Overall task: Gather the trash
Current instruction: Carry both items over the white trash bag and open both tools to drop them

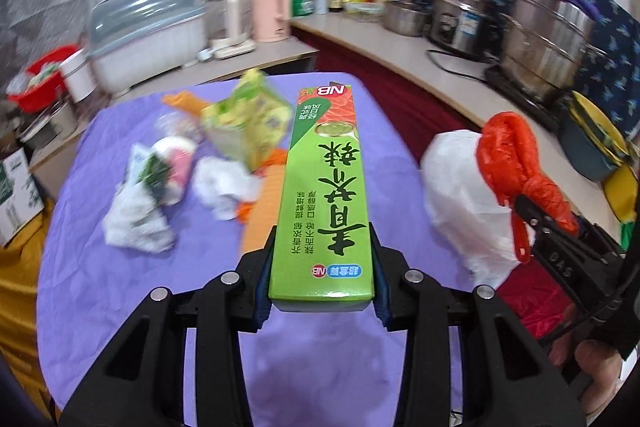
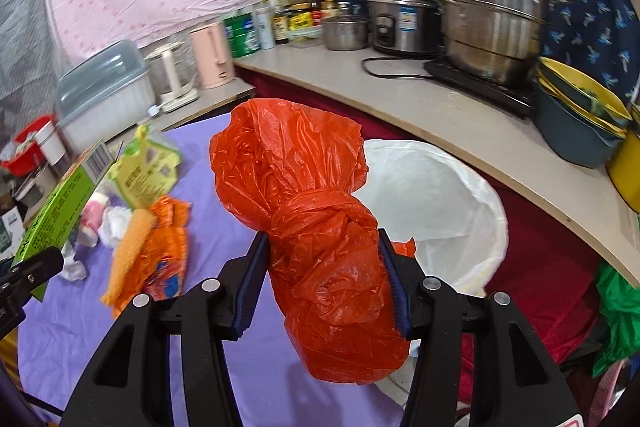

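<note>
1. A long green wasabi box [image 1: 324, 195] is clamped at its near end between the pads of the left gripper [image 1: 322, 281] and is held above the purple tablecloth [image 1: 100, 307].
2. A knotted orange-red plastic bag [image 2: 320, 227] is gripped around its lower half by the right gripper [image 2: 326, 283], with both pads pressed against the plastic.
3. A bin lined with a white bag [image 2: 440, 203] is seen just behind the red bag, beside the table.
4. Remaining trash is left on the cloth: a yellow-green carton [image 1: 248, 115], crumpled white tissue [image 1: 224, 187], an orange wrapper [image 2: 160, 251] and a white printed bag [image 1: 140, 211].
5. A steel stockpot [image 2: 492, 15] and a rice cooker [image 2: 400, 19] are set on the counter [image 2: 400, 107] beyond.
</note>
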Action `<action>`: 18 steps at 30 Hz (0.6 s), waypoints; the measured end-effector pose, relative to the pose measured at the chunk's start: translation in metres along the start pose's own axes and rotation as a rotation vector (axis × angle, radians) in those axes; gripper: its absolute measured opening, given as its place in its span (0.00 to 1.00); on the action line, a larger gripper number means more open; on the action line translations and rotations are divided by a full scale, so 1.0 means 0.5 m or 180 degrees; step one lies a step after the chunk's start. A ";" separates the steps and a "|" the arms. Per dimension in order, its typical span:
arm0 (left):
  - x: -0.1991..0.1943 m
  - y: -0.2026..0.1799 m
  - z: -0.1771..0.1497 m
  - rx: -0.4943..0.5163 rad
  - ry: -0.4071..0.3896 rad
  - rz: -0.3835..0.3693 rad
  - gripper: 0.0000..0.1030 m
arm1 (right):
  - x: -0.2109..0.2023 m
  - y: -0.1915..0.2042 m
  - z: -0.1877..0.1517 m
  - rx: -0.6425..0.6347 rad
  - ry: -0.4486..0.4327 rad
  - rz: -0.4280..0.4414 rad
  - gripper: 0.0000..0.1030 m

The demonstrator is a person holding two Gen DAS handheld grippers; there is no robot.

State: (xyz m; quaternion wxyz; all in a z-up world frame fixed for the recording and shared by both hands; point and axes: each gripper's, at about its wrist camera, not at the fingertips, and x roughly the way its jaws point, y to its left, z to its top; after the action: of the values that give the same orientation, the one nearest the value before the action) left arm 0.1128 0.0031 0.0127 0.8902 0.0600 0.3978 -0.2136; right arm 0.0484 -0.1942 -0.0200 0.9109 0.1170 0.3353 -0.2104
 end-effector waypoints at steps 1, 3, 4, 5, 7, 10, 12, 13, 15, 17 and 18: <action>0.003 -0.016 0.006 0.0038 0.0004 -0.0047 0.36 | 0.001 -0.019 0.003 0.0040 0.0002 -0.0043 0.49; 0.013 -0.060 0.017 0.0149 0.0018 -0.0190 0.36 | 0.002 -0.046 0.002 0.0073 0.0008 -0.0129 0.49; 0.023 -0.085 0.024 0.0205 0.0038 -0.0236 0.36 | 0.005 -0.059 0.003 0.0087 0.0009 -0.0174 0.49; 0.028 -0.099 0.027 0.0241 0.0039 -0.0286 0.36 | 0.008 -0.078 0.005 0.0111 0.0006 -0.0227 0.50; 0.047 -0.143 0.037 0.0356 0.0060 -0.0389 0.36 | 0.019 -0.103 0.009 0.0147 0.0033 -0.0284 0.50; 0.086 -0.209 0.050 0.0567 0.0136 -0.0605 0.36 | 0.049 -0.145 0.018 0.0227 0.0126 -0.0341 0.50; 0.113 -0.242 0.053 0.0648 0.0193 -0.0680 0.36 | 0.063 -0.164 0.021 0.0279 0.0147 -0.0361 0.50; 0.128 -0.258 0.055 0.0702 0.0220 -0.0710 0.36 | 0.071 -0.173 0.022 0.0302 0.0172 -0.0369 0.50; 0.162 -0.288 0.057 0.0784 0.0290 -0.0696 0.36 | 0.088 -0.187 0.025 0.0331 0.0210 -0.0393 0.50; 0.189 -0.306 0.060 0.0804 0.0349 -0.0691 0.36 | 0.104 -0.196 0.026 0.0325 0.0249 -0.0449 0.50; 0.205 -0.311 0.063 0.0793 0.0398 -0.0699 0.36 | 0.112 -0.202 0.026 0.0330 0.0261 -0.0474 0.50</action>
State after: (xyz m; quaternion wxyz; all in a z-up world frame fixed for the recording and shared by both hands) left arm 0.1283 -0.1800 -0.0313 0.8207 0.1392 0.4271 -0.3531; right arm 0.0476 -0.3053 -0.0543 0.8710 0.1472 0.3687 -0.2895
